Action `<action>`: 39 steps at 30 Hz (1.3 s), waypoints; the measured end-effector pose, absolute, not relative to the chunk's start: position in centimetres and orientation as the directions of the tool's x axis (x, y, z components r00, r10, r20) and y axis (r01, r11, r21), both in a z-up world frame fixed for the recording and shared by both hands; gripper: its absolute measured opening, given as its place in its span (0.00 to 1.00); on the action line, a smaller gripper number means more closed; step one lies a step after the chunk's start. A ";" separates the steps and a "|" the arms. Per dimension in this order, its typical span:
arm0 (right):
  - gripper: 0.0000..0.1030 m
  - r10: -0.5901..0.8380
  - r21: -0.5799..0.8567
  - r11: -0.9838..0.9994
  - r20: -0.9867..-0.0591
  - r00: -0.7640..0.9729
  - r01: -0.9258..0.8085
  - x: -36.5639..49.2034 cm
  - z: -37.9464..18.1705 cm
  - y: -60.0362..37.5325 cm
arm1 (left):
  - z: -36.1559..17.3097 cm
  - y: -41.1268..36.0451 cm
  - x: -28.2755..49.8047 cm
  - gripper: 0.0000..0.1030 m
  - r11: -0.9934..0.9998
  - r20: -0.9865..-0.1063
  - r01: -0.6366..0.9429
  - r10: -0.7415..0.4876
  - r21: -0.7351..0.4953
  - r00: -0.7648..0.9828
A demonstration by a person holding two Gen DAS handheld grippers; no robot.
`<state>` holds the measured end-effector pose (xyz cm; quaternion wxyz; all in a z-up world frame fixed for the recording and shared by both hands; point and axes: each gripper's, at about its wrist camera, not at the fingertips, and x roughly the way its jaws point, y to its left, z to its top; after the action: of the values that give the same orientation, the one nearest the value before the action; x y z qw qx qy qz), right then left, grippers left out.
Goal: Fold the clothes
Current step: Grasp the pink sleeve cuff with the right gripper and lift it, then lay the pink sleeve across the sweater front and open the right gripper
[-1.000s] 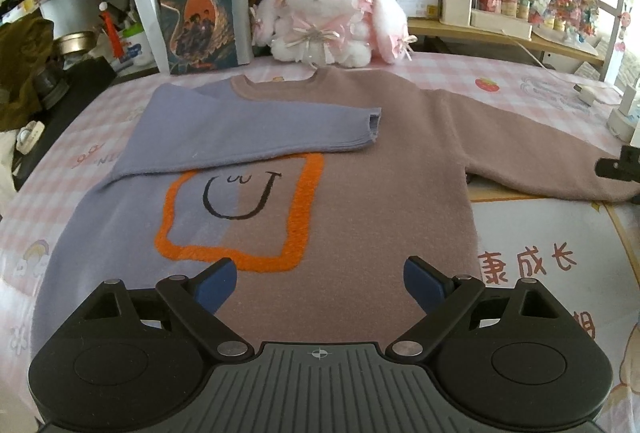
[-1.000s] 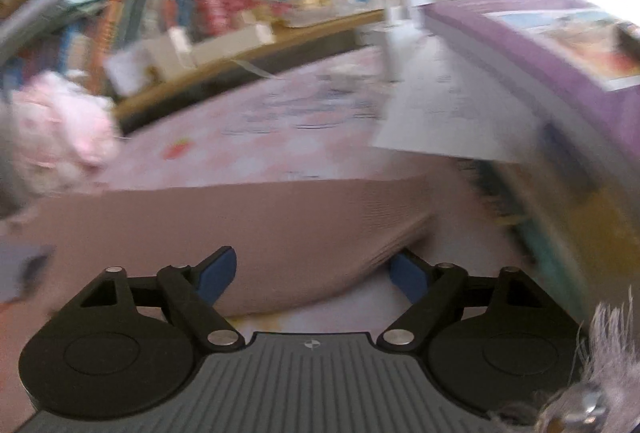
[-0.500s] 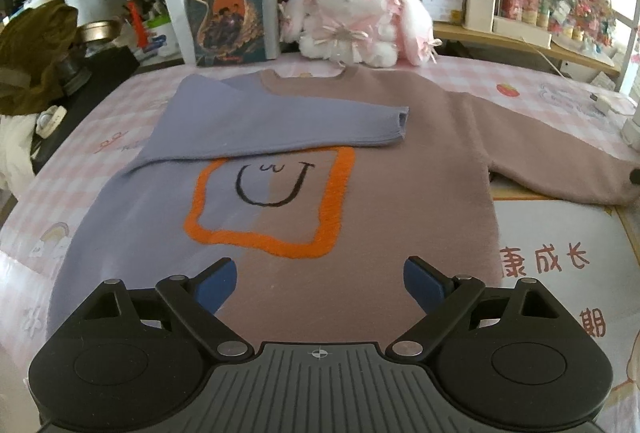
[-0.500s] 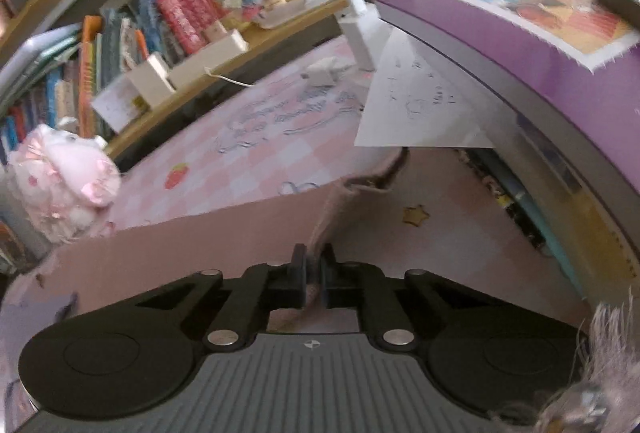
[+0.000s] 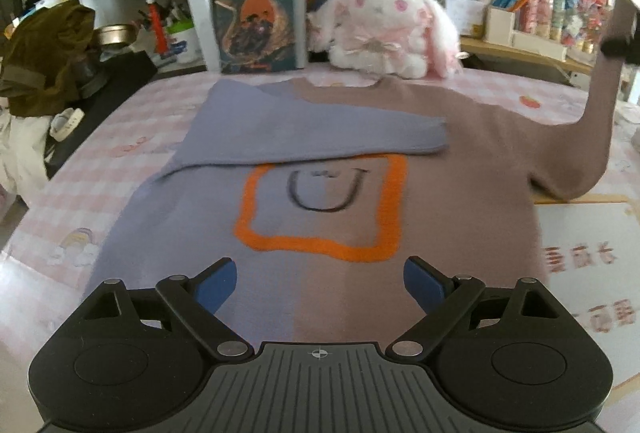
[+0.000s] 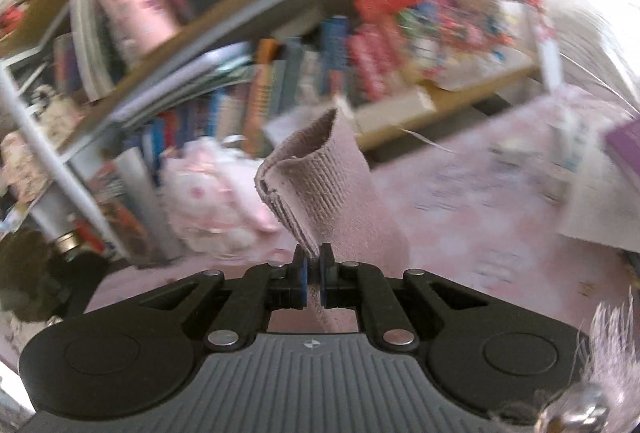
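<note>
Two grippers are seen; the right view is heavily motion-blurred, so shelf (image 6: pixel 248 13) contents are hard to make out, and the sleeve's run below the jaws is hidden by the gripper body; the right gripper (image 6: pixel 314 265) is pitched gently downward, jaws clamped on the ribbed cuff (image 6: pixel 308 173) of the pink sleeve (image 5: pixel 592 137); in the left view the sleeve is seen raised at the frame's right edge, its top cut off and blurred; the left gripper (image 5: pixel 320 285) is angled steeply down over the hem, fingers spread wide, nothing gripped; the sweater (image 5: pixel 360 201) is laid flat on the checked cloth (image 5: pixel 80 193), blue sleeve (image 5: pixel 312 129) folded across the chest; a plush rabbit (image 5: pixel 384 25) sits beyond the collar.
</note>
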<state>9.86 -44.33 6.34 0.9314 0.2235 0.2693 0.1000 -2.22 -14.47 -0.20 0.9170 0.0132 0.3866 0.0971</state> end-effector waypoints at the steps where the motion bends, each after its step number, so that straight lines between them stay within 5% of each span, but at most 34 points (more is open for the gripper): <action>1: 0.05 0.319 0.466 0.881 -0.452 0.833 -0.084 10.1 6.8 -43.1 | 0.0 -13.6 -2.2 0.90 0.982 -0.701 -0.164 0.181 0.092 0.690; 13: 0.05 0.393 0.380 0.897 -0.455 0.799 -0.225 12.0 8.4 -25.1 | 2.2 -2.8 -4.1 0.90 1.000 -0.638 -0.007 0.020 0.024 0.770; 26: 0.05 0.330 0.243 0.943 -0.580 0.744 -0.229 15.5 3.5 -10.7 | 2.4 5.2 -6.6 0.90 0.997 -0.623 -0.027 0.064 0.070 0.780; 29: 0.18 0.326 0.227 0.945 -0.630 0.705 -0.235 16.1 2.0 -9.4 | 2.2 6.2 -6.6 0.90 0.998 -0.625 -0.037 0.064 0.056 0.778; 31: 0.47 0.344 0.231 0.939 -0.644 0.683 -0.255 15.7 1.6 -9.2 | 2.2 6.6 -6.5 0.90 0.998 -0.625 -0.040 0.060 0.046 0.778; 39: 0.52 0.387 0.248 0.922 -0.636 0.668 -0.298 10.8 2.7 -11.6 | 1.7 6.7 -5.1 0.90 1.000 -0.638 -0.024 0.016 -0.004 0.770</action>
<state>10.85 -11.60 2.67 0.9111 0.0615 0.3618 0.1877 -5.11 6.69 1.66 0.9408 -0.0059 0.3388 0.0108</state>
